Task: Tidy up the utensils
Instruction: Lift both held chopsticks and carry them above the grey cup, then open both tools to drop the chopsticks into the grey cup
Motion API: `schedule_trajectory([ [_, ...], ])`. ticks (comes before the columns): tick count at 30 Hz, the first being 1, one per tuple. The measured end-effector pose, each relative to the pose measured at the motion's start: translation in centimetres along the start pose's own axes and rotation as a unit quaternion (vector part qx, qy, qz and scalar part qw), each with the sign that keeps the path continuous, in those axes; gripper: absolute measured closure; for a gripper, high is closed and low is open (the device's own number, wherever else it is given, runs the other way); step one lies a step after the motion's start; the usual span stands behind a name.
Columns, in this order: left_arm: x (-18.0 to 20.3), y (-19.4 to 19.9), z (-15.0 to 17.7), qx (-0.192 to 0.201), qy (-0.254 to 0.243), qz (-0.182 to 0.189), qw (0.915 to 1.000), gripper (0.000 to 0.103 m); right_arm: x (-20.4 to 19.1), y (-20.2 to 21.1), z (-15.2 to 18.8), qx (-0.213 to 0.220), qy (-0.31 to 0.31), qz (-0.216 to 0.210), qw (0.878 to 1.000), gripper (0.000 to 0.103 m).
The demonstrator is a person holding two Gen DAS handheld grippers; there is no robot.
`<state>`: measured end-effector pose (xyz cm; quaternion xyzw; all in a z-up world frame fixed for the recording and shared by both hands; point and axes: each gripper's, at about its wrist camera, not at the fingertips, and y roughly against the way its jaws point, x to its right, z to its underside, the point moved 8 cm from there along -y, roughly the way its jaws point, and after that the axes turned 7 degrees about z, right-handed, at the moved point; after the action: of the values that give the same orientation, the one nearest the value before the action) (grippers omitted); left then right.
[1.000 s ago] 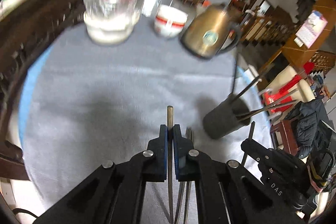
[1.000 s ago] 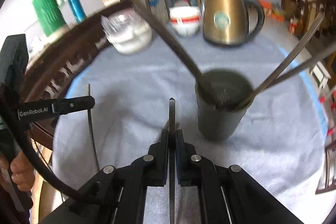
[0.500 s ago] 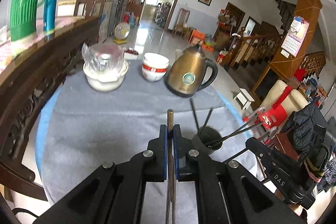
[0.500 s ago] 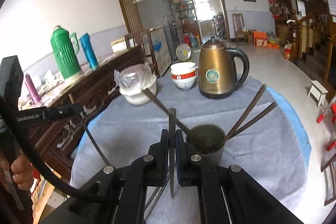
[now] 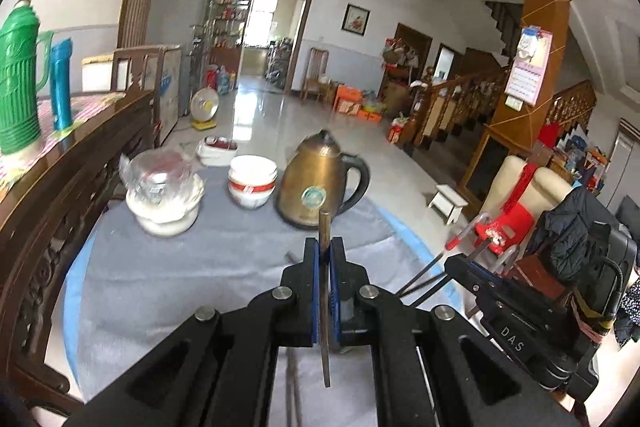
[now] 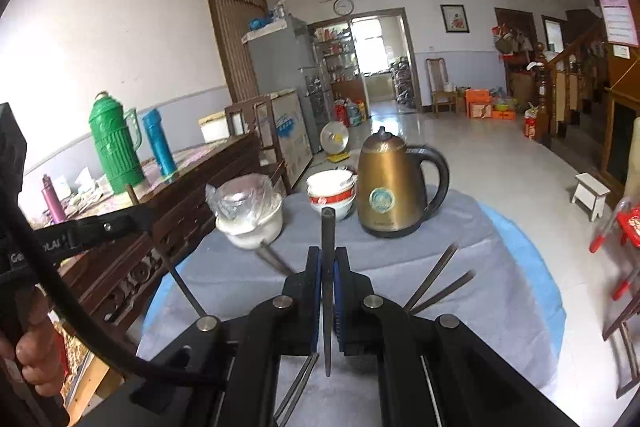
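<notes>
- While both grippers are raised above the grey tablecloth (image 5: 168, 275), a bronze kettle (image 5: 316, 183) stands at its far side.
- Left gripper (image 5: 325, 255): jaws clamped on a chopstick (image 5: 324, 307), upright between the pads.
- Right gripper (image 6: 328, 263): jaws clamped on a second chopstick (image 6: 328, 291), likewise.
- Legible: "DAS" on the right gripper's body in the left view.

My left gripper (image 5: 324, 247) is closed on a thin metal stick (image 5: 324, 291), which stands upright between the blue pads. At twelve o'clock I see a brass kettle (image 5: 316, 183) on the grey tablecloth (image 5: 180, 279). At eleven o'clock there are stacked bowls (image 5: 252, 181), at ten o'clock a wrapped white bowl (image 5: 164, 193). At three o'clock, the right gripper (image 5: 516, 311).
</notes>
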<state>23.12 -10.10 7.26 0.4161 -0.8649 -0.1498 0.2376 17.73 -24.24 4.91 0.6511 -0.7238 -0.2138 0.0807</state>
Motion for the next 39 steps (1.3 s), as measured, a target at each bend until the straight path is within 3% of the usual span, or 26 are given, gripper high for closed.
schedule_trajectory([
  [8, 2.6, -1.3, -4.3, 0.056, -0.016, -0.004, 0.9983, 0.098, 2.6, 0.7, -4.3, 0.05, -0.029, 0.026, 0.998, 0.097],
  [15, 4.0, -5.2, -4.9, 0.093, -0.034, -0.034, 0.9945, 0.098, 4.1, -1.3, -3.7, 0.049, -0.044, 0.05, 0.997, 0.097],
  [20, 3.4, -9.0, -2.7, 0.074, -0.033, -0.046, 0.9956, 0.098, 5.3, -3.4, -1.4, 0.015, -0.052, 0.056, 0.997, 0.097],
  [25, 1.9, -12.5, 0.3, 0.017, -0.029, -0.054, 0.998, 0.098, 6.0, -4.6, 0.4, -0.014, -0.058, 0.053, 0.997, 0.097],
  [33, 1.8, -11.3, 1.5, -0.009, -0.045, -0.049, 0.9977, 0.097, 7.3, -5.8, 2.7, -0.063, -0.104, 0.033, 0.992, 0.095],
  [34, 1.9, -10.5, 1.4, -0.005, -0.05, -0.049, 0.9975, 0.094, 7.4, -5.8, 2.8, -0.062, -0.11, 0.03, 0.992, 0.095],
  [36, 1.9, -9.3, 1.1, 0.002, -0.057, -0.054, 0.997, 0.078, 7.4, -5.5, 2.9, -0.065, -0.12, 0.019, 0.99, 0.094],
  [37, 1.7, -8.2, 1.0, 0.012, -0.059, -0.06, 0.9963, 0.066, 7.5, -5.4, 2.9, -0.068, -0.124, 0.016, 0.99, 0.094],
  [39, 1.2, -6.5, 0.6, 0.03, -0.064, -0.069, 0.9951, 0.058, 7.6, -5.1, 2.8, -0.07, -0.131, 0.009, 0.989, 0.094],
])
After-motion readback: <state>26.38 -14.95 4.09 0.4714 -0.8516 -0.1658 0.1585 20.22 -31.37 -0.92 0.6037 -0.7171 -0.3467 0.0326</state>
